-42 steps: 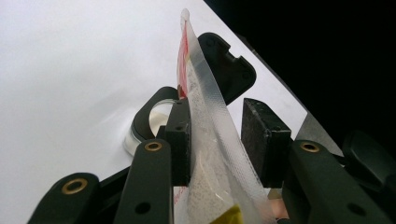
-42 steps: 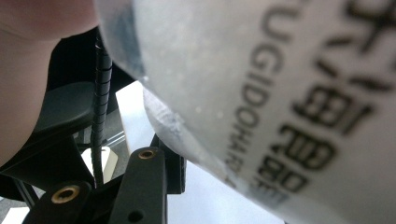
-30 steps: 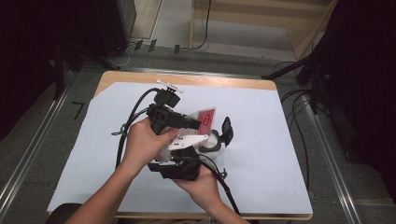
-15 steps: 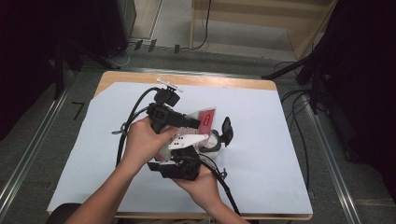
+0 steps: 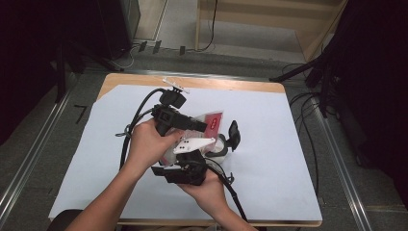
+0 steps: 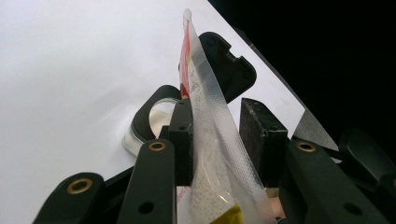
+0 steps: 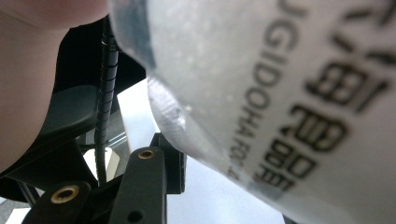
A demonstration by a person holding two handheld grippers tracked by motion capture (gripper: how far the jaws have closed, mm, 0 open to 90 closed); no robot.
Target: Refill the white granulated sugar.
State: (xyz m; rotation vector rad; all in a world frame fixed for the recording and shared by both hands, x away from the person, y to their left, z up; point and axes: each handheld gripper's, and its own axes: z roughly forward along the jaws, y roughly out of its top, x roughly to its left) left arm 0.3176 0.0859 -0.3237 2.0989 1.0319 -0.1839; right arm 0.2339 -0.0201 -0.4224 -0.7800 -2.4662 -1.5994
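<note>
Almost nothing has shifted since the earlier frames: both hands stay put above the middle of the desk. The left gripper has its jaws narrowed around one clear plastic pouch with a red print, the left jaw's pad against the film, the right pad a little apart; whether it truly pinches I cannot tell. The right gripper, nearer the person, meets the same pouch lower down; its jaw state I cannot tell. Held between two grippers, the pouch stands up, probably for opening. Beyond it lies one round container with one black hinged lid.
</note>
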